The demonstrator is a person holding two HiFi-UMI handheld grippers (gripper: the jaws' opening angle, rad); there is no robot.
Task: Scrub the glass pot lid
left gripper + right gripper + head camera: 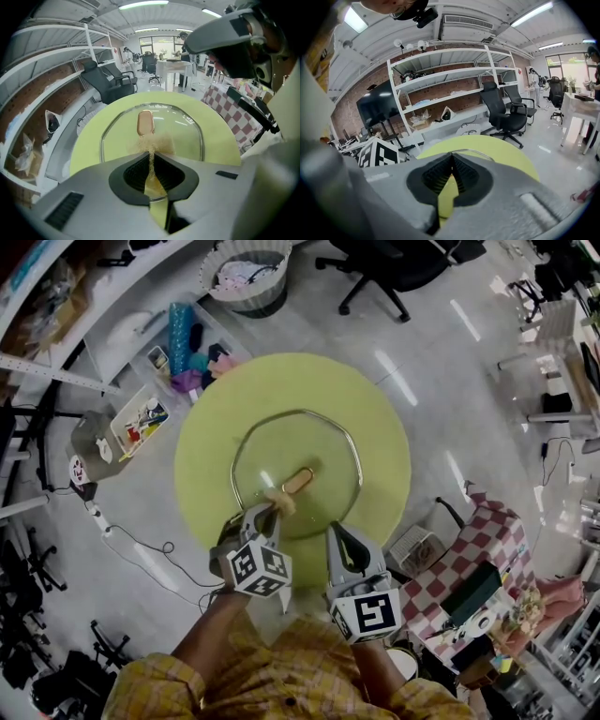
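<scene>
The glass pot lid (323,451), with a metal rim and a tan handle (298,481), lies flat on a round yellow-green table (375,427). My left gripper (272,509) is shut on a tan fibrous scrubber (279,502), which rests on the glass just short of the handle. In the left gripper view the scrubber (152,143) fans out from the jaw tips (151,153) in front of the handle (145,123). My right gripper (335,529) is at the lid's near right edge, and its jaws look pinched on the rim (476,153) at their tips (451,155).
A checked-cloth table (473,554) with clutter stands close on the right. Shelves with bins (141,418) run along the left, and a cable (141,545) trails on the floor. A laundry basket (246,273) and an office chair (394,263) stand beyond the table.
</scene>
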